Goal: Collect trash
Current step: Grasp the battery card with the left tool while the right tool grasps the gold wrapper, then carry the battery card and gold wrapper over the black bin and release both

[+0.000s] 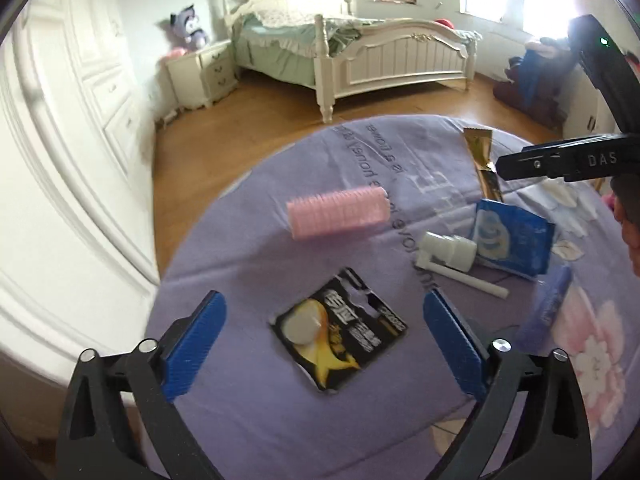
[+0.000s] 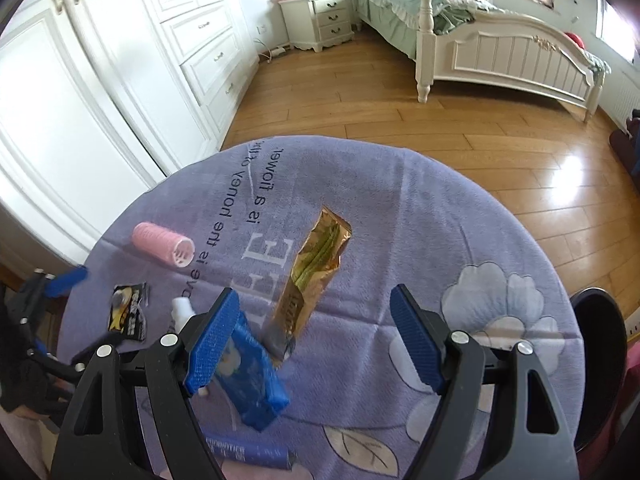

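Between the spread fingers of the left claw (image 1: 324,354), the black packet (image 1: 339,330) lies flat on the worktop (image 1: 248,412), not yet touched. It is thin, so the fingers may slide over it or bunch the purple cloth and drag it. Beyond the packet sits a pink roller (image 1: 338,212), apart; to its right a white pump (image 1: 450,256) and blue pouch (image 1: 512,238) touch each other. The right claw (image 2: 316,344), also spread and empty, hovers over the gold sachet (image 2: 310,280), the pouch just beside its left finger, so it could snag. Left of the packet the worktop edge is near; a nudge could send trash to the floor (image 2: 400,120). Room is open above.
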Motion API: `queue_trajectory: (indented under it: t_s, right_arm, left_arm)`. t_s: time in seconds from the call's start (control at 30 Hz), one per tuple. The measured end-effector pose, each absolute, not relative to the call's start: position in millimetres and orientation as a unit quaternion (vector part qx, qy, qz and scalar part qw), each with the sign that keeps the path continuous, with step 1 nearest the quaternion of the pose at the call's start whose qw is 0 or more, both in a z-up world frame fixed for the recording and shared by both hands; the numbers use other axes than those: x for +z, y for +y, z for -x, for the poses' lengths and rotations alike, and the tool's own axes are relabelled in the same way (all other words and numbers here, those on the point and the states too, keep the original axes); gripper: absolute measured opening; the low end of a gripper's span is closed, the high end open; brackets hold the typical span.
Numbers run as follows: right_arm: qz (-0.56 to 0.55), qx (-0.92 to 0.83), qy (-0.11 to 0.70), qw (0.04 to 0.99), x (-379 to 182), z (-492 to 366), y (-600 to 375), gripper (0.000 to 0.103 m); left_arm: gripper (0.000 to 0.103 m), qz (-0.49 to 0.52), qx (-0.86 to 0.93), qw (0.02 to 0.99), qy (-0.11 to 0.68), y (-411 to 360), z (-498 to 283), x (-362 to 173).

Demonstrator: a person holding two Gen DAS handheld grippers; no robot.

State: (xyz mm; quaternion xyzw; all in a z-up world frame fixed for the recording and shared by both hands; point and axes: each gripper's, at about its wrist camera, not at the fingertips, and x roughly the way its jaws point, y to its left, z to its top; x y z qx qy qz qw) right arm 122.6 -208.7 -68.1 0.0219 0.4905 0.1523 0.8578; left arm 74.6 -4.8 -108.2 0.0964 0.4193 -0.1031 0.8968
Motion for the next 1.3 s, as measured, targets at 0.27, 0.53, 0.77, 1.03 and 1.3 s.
queue_trajectory:
  t_s: [0.27,0.53,0.77,1.03,1.3]
  right_arm:
    - [-0.010,0.129,0.515,0.848,-98,-142,-197,0.087]
    - [0.016,0.143,0.502,0.853,-88,-139,-192,0.010]
    - [0.031,0.148,0.470,0.869,-59,-106,-207,0.007]
    - [0.021,0.135,0.448,0.884,-30,-68,-252,0.007]
    - [0.001,0.120,0.442,0.889,-26,-37,-305,0.007]
  left_arm:
    - [0.070,-0.078,-0.119,0.873,0.467,0,-87,-124]
    - [0.030,-0.038,-0.100,0.880,0.462,16,-71,-116]
    - [0.029,-0.027,-0.119,0.884,0.450,7,-39,-109]
    - [0.007,-0.038,-0.154,0.894,0.419,-31,-22,-69]
    - [0.070,-0.100,-0.179,0.875,0.439,-81,-11,-65]
